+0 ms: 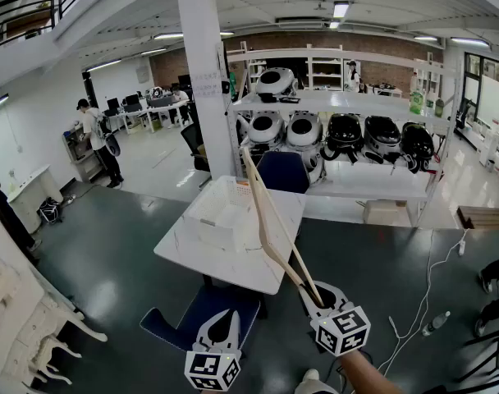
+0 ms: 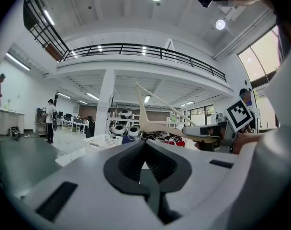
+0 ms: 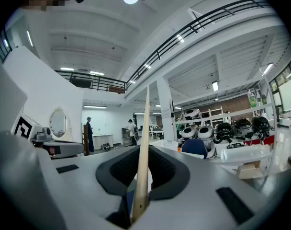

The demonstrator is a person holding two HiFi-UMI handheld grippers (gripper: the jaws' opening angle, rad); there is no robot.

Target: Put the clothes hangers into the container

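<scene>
A cream wooden clothes hanger (image 1: 270, 224) slants up over the white table (image 1: 258, 276), its lower end in my right gripper (image 1: 315, 292), which is shut on it. In the right gripper view the hanger (image 3: 143, 143) runs straight up between the pads of the right gripper (image 3: 141, 166). The white basket container (image 1: 210, 220) stands on the table, left of the hanger and apart from it. My left gripper (image 1: 225, 317) is held low before the table, shut with nothing in it. From the left gripper (image 2: 145, 145) the hanger (image 2: 152, 123) and the basket (image 2: 103, 140) both show ahead.
A blue chair (image 1: 196, 314) sits under the table's near edge, another (image 1: 282, 171) behind it. A white pillar (image 1: 204, 72) and a shelf of round devices (image 1: 340, 130) stand beyond. Ornate white furniture (image 1: 20, 318) is at lower left. A person (image 1: 93, 138) stands far left.
</scene>
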